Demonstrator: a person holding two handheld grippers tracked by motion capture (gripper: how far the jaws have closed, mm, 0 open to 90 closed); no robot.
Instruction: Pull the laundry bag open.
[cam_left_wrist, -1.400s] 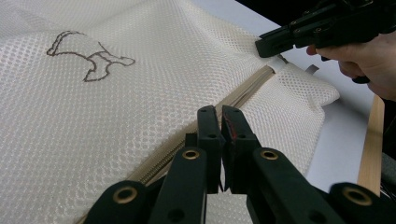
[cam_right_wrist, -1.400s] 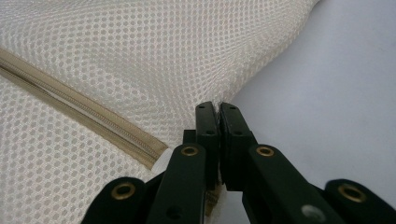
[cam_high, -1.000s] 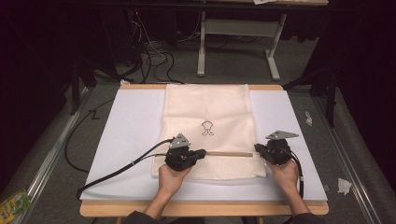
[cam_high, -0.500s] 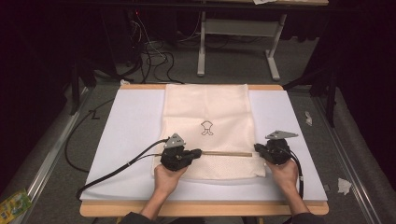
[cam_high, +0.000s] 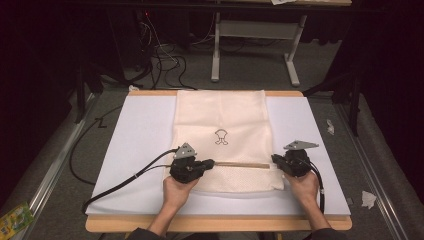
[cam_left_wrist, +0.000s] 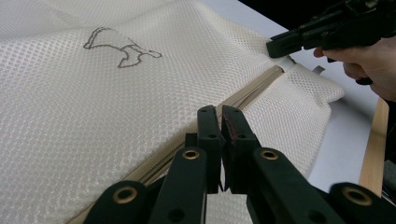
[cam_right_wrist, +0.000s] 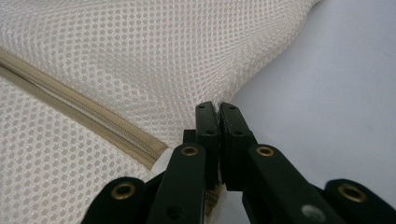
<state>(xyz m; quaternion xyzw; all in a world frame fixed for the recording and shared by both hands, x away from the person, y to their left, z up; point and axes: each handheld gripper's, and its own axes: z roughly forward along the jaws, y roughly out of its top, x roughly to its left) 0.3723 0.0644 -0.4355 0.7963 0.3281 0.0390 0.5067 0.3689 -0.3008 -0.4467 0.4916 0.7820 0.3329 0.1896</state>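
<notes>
The worktop (cam_high: 125, 150) fills the middle of the high view, white with a wooden rim. On it, centre frame, lies a cream mesh laundry bag (cam_high: 220, 115), flat, running from the far rim down toward the person. A small outline figure (cam_high: 221, 137) is stitched near its middle. Across its lower part runs a tan zipper (cam_high: 242, 164), from lower left to right of centre.

The bag looks light and limp. It should wrinkle and drag along if pulled from one side only, so it wants holding at two points. The open weave gives little to pinch flat, while the seam and the zipper tape are firmer places to take hold.

The left gripper (cam_high: 189, 167) sits at the zipper's left end, its fingers (cam_left_wrist: 208, 135) closed together right over the zipper line; I judge that they pinch the slider or its pull, but the piece itself is hidden. The right gripper (cam_high: 295, 162) sits at the bag's right edge beside the zipper's end, fingers (cam_right_wrist: 208, 126) shut with a sliver of mesh edge apparently caught between them, anchoring that side.
</notes>
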